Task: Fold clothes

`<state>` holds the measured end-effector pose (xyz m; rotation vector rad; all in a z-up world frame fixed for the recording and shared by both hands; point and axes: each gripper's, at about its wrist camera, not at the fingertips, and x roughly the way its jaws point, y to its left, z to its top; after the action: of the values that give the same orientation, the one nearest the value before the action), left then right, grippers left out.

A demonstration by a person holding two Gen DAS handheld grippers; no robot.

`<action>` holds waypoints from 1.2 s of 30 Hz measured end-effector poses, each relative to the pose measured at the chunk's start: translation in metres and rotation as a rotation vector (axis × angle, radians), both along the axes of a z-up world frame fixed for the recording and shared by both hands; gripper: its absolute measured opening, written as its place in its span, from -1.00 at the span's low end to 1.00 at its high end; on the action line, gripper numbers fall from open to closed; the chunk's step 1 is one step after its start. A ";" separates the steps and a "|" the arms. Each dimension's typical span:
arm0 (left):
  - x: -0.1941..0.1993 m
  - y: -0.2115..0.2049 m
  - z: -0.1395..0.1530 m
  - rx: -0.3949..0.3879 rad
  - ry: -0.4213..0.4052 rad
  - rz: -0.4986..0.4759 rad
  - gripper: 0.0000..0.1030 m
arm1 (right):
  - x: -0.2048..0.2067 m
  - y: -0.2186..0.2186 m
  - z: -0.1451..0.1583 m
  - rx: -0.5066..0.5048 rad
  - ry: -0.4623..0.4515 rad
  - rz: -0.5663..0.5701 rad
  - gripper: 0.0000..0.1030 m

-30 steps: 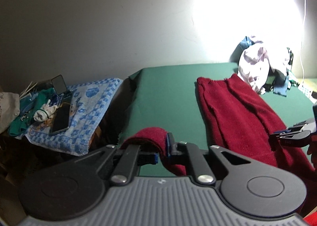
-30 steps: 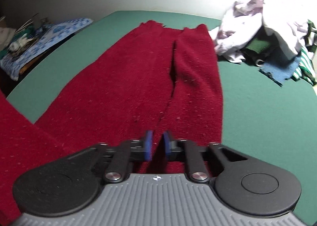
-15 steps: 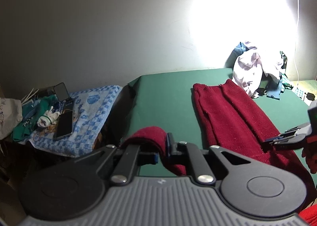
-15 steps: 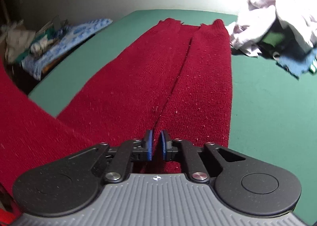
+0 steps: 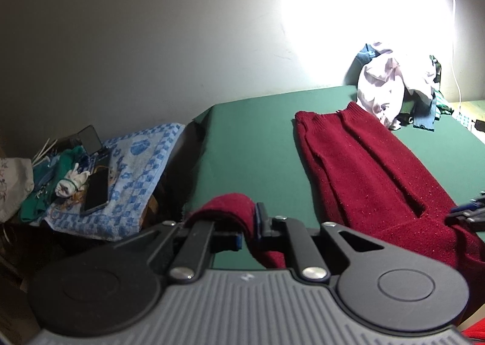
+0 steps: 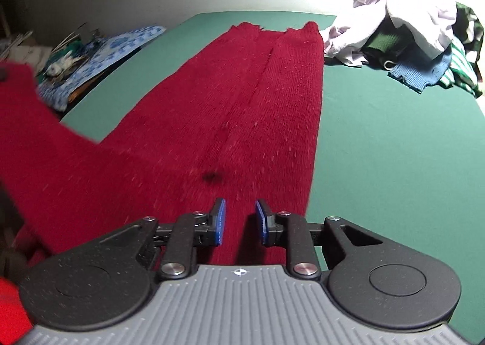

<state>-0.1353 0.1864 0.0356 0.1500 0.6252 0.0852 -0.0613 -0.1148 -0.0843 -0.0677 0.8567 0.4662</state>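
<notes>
Red knit garment (image 6: 248,96) shows no readable label.

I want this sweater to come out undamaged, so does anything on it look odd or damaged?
Yes. The red sweater has a small dark spot near its centre line, just ahead of the right gripper. The frame is blurred, so I cannot tell whether it is a hole, a stain or lint.

I see the sweater (image 5: 357,163) lying lengthwise on the table (image 5: 251,145), its far end beside the clothes pile (image 5: 391,84) at the back right. Left of the table, a towel (image 5: 136,175) carries a phone (image 5: 96,190) and clutter.
</notes>
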 end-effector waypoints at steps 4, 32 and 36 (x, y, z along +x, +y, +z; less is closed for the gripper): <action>0.007 -0.009 0.001 0.010 -0.007 0.000 -0.81 | -0.031 -0.009 -0.003 -0.039 0.029 0.062 -0.54; 0.049 -0.128 -0.018 -0.082 0.056 -0.132 -0.73 | -0.029 -0.052 0.024 0.091 0.011 0.133 -0.36; 0.045 -0.156 -0.046 -0.063 0.127 -0.183 -0.72 | -0.005 -0.050 0.031 0.143 -0.034 0.107 -0.36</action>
<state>-0.0898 0.0303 -0.0106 0.1522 0.7374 -0.1219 -0.0667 -0.1644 -0.0533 0.0101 0.7863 0.6237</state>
